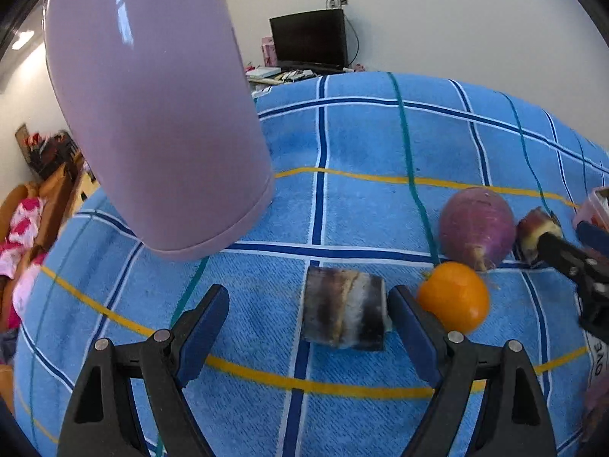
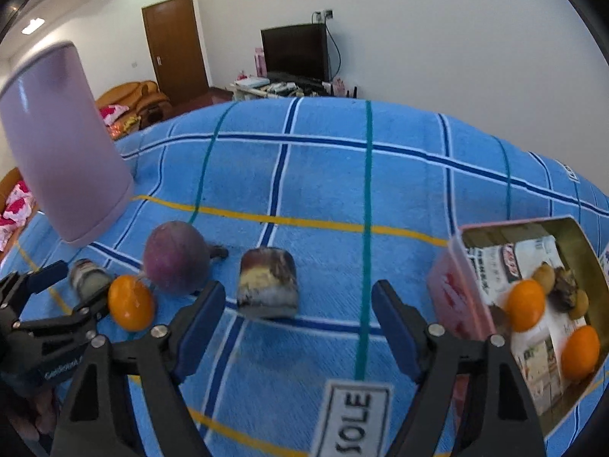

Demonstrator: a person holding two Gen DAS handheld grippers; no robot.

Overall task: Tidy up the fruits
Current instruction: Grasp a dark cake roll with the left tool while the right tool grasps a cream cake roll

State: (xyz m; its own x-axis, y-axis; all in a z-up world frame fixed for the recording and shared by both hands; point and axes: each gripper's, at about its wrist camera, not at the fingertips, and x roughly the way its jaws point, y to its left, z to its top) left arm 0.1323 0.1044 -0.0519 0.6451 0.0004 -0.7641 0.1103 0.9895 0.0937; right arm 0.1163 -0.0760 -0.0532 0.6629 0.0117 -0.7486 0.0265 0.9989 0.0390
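Observation:
On the blue checked cloth lie an orange (image 1: pixel 453 297) (image 2: pixel 131 307), a round purple fruit (image 1: pixel 477 226) (image 2: pixel 177 257) and two brownish cut chunks. One chunk (image 1: pixel 345 309) (image 2: pixel 86 277) lies between the open jaws of my left gripper (image 1: pixel 308 314) (image 2: pixel 61 285), whose right finger is close beside the orange. The other chunk (image 2: pixel 267 283) (image 1: pixel 536 237) lies just ahead of my open right gripper (image 2: pixel 297 318). A pink-sided tin box (image 2: pixel 462 297) at the right holds two oranges (image 2: pixel 527 304) and several small brown fruits.
A tall lilac cylinder container (image 1: pixel 152 106) (image 2: pixel 64 148) stands on the cloth at the left. A white "SOLE" label (image 2: pixel 352 419) lies on the cloth in front of the right gripper. A TV, door and sofa are in the background.

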